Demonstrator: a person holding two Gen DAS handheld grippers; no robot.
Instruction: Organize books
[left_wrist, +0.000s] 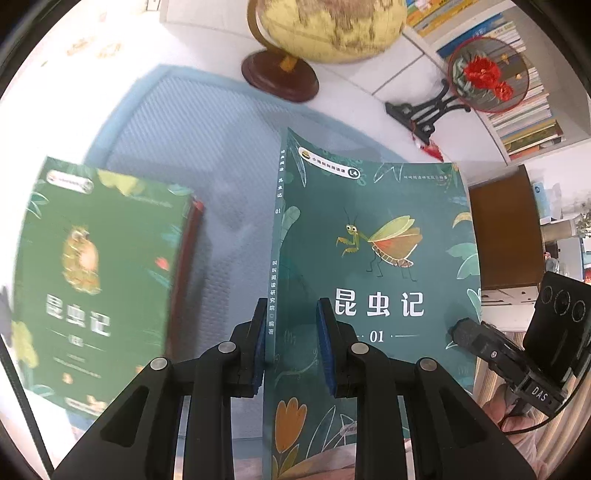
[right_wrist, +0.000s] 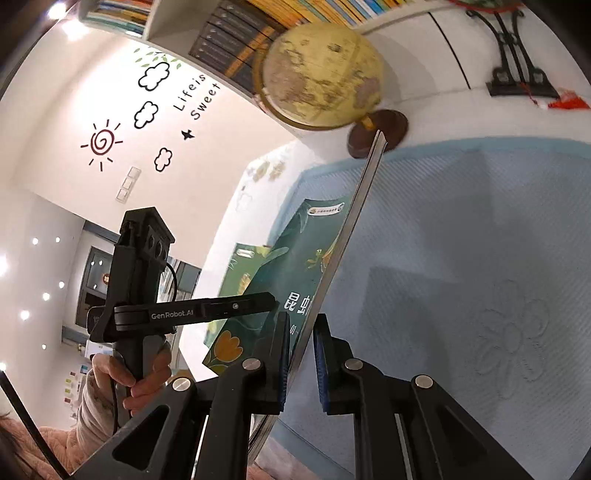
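The left gripper (left_wrist: 291, 347) is clamped on the spine edge of a teal paperback book with a mantis on its cover (left_wrist: 373, 254): one blue-padded finger (left_wrist: 260, 343) sits outside the spine, the other on the front cover beside the white title characters. The right gripper (right_wrist: 301, 354) pinches the same book at its opposite, page-side edge, which runs as a thin pale line away from those fingers toward the wooden base of a yellowish globe (right_wrist: 325, 74). Held between the two, the book is raised clear of a pale blue textured mat (left_wrist: 192, 140) on the white table (left_wrist: 354, 79).

Left of the left gripper's fingers, a second green paperback with a yellow insect on its cover (left_wrist: 96, 280) lies on the mat; it is blurred, and something red-edged seems to lie under it, though that cannot be made out surely.

Beyond the fingers, behind the globe, stands a round embroidered fan with red flowers on a black stand (left_wrist: 487, 74), and behind it white shelves of stacked books (left_wrist: 528, 114). In the right wrist view a person's hand (right_wrist: 136, 376) grips the left gripper's black handle.
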